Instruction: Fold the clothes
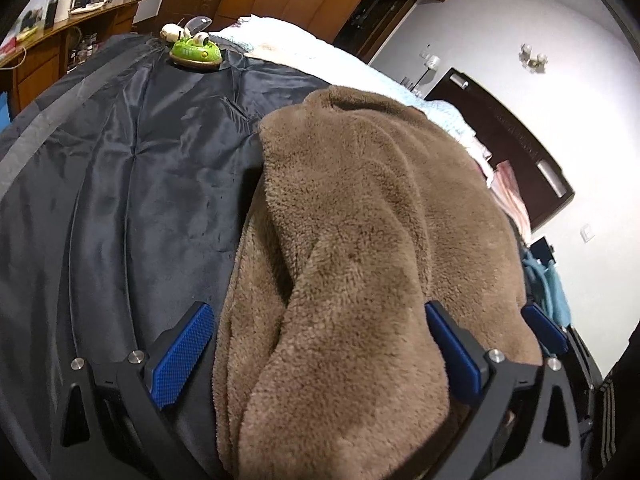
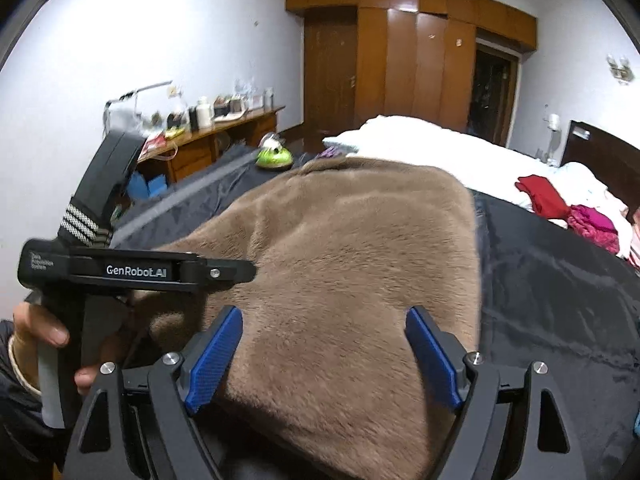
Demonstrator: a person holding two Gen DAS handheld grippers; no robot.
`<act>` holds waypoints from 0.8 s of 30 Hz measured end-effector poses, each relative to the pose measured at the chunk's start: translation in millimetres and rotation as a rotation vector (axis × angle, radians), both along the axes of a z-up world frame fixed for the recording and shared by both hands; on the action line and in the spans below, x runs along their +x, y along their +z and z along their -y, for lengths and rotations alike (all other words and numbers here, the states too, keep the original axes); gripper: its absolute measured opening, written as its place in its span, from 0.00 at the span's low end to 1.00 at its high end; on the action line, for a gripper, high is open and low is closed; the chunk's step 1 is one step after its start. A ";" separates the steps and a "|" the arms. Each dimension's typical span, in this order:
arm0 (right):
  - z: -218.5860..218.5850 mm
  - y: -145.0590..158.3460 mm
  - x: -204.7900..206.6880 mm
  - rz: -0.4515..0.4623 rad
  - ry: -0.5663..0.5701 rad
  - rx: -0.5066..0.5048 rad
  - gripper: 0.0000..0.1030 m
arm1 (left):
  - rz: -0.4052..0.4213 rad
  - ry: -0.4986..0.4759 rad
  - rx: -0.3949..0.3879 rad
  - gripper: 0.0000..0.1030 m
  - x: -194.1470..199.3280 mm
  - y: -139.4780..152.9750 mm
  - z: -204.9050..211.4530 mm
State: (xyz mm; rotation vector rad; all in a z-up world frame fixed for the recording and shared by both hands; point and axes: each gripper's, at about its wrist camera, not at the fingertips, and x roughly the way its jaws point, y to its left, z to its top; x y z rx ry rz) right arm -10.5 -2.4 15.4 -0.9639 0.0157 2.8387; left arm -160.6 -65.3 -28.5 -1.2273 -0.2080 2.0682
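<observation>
Left gripper and right gripper, both angled downward, jaws spread wide; a hand grips the left handle.

Brown fleece garment, rumpled (perhaps partly folded), lying on dark quilted cover

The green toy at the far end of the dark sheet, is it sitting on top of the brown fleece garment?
No, the green toy rests on the dark sheet, well beyond the far edge of the brown fleece garment.
</observation>
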 end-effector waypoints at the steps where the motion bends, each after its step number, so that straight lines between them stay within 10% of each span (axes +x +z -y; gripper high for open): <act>1: 0.2 -2.5 -0.3 0.012 0.002 0.005 0.83 | -0.009 -0.002 -0.005 1.00 1.1 0.9 -1.0; 8: 3.4 -12.0 -2.2 0.048 0.025 0.045 0.86 | 0.023 -0.016 0.006 1.00 -0.7 -2.6 -1.4; 24: -139.2 18.0 13.0 0.060 -0.075 -0.472 0.86 | 0.070 -0.157 0.068 1.00 -38.8 56.7 -19.5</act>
